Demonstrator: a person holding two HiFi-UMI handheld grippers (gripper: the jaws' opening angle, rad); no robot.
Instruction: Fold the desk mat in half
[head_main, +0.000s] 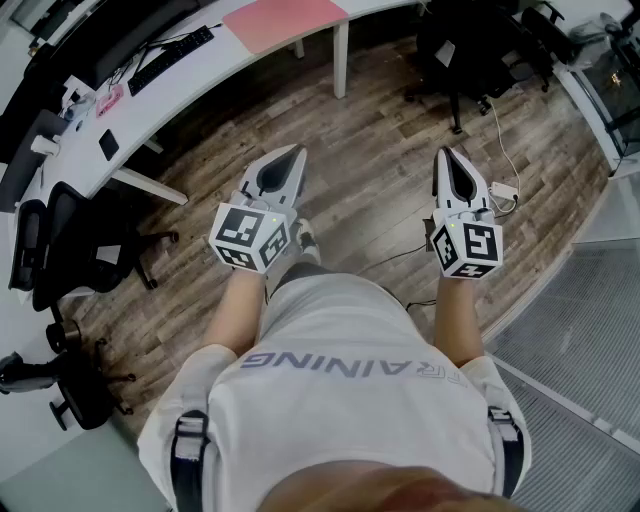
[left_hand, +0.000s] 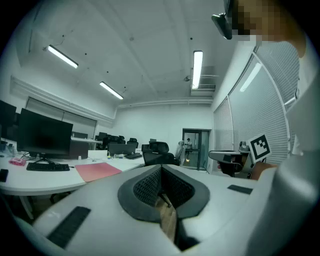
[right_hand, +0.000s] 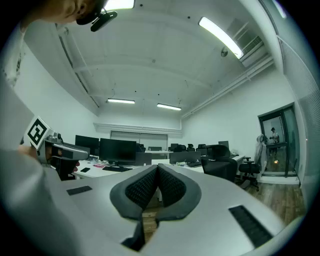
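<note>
- The left tongs (head_main: 291, 158) are clenched: in the left gripper view the two ribbed pads (left_hand: 147, 185) meet at their tips with nothing between them.
- The right tongs (head_main: 449, 160) are clenched too, pads (right_hand: 142, 189) pressed together and empty in the right gripper view.
- Both tongs are held side by side in front of the person's body, over the wooden floor (head_main: 370, 180), tips pointing away from the person and touching nothing.
- The mat (head_main: 285, 20), pink, lies flat and unfolded on the white counter (head_main: 215, 62), well apart from both tongs. In the head view it sits far ahead of the left tongs and ahead and to the left of the right tongs.
- In the left gripper view the mat shows to the left of the closed tips, at the counter's near edge.
- A keyboard (head_main: 170, 58) lies on the counter to the left of the mat, with a monitor (left_hand: 44, 134) behind it.
- Black chairs stand around: one (head_main: 75, 240) by the counter at the person's left, another (head_main: 470, 45) ahead on the right.
</note>
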